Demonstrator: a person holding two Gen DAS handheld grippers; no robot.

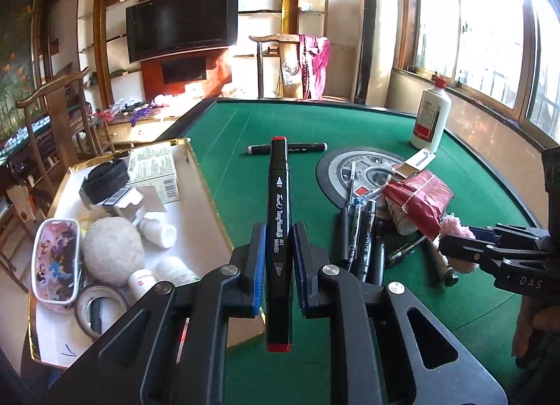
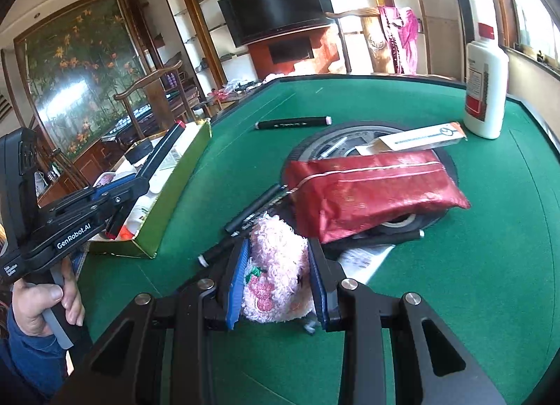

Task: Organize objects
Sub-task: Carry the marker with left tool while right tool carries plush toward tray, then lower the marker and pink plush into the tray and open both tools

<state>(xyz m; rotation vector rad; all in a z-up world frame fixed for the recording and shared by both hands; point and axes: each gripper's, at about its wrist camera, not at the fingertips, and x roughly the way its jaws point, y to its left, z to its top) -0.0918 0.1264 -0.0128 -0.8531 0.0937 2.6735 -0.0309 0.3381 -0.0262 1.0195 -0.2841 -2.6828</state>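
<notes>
My left gripper [image 1: 278, 240] is shut on a black art marker [image 1: 279, 216] with red ends, held above the green table beside the gold-rimmed tray [image 1: 196, 167]. In the right wrist view the same gripper [image 2: 140, 174] holds the marker [image 2: 164, 149] over the tray [image 2: 175, 174]. My right gripper [image 2: 278, 265] is shut on a fluffy pink plush toy [image 2: 276, 265] low over the table, beside a pile of black pens [image 1: 364, 237]. It shows in the left wrist view [image 1: 444, 247] at the right.
The tray holds a patterned pencil case [image 1: 56, 261], a beige ball [image 1: 112, 251], tape [image 1: 101, 307], small bottles and boxes. A red pouch [image 2: 374, 191] lies on a round panel [image 1: 353, 163]. A lone marker [image 1: 290, 148] and a white bottle [image 1: 430, 118] stand farther back.
</notes>
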